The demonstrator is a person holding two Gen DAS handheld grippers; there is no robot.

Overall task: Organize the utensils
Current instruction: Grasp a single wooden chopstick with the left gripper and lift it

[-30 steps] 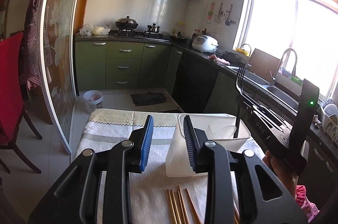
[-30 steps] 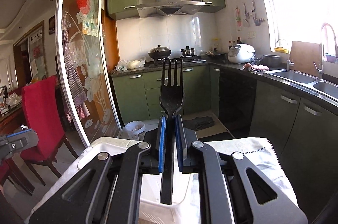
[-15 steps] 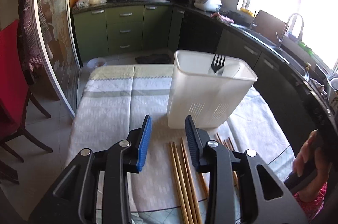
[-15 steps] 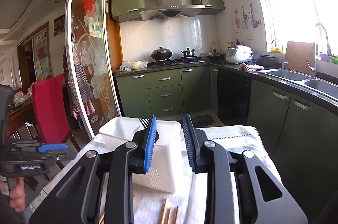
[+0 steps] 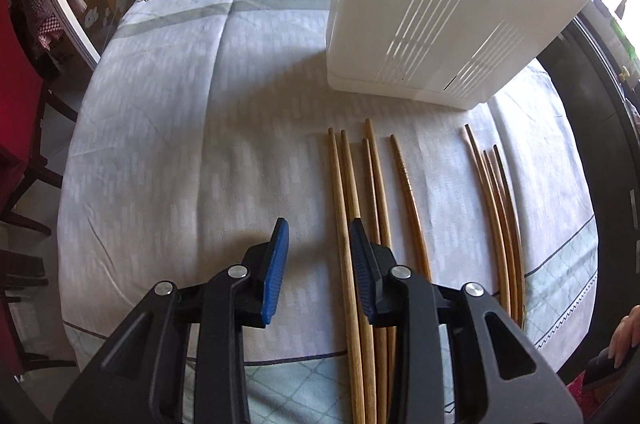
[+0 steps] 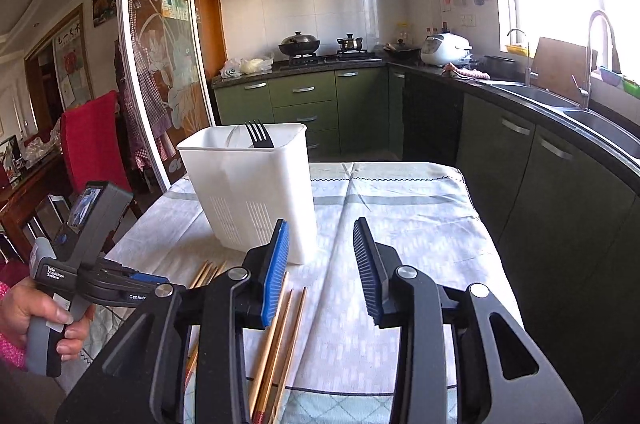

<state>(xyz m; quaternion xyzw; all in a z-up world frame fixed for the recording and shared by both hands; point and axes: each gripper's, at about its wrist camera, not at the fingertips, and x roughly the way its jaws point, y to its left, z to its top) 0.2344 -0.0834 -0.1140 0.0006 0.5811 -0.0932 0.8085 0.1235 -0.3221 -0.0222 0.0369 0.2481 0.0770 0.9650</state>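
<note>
Bright window glare, fisheye-warped edges

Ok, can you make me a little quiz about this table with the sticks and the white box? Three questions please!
1. True or false: the fork stands inside the white box.
2. Where do the chopsticks lie? A in the box; B on the tablecloth in front of the box; C on the floor.
3. Fill in: the left gripper points down at the chopsticks with its jaws ____.

Key
1. True: its prongs poke up above the rim.
2. B.
3. Open. One chopstick runs between the jaws, but they do not press it. The right gripper is open and empty too.
</note>
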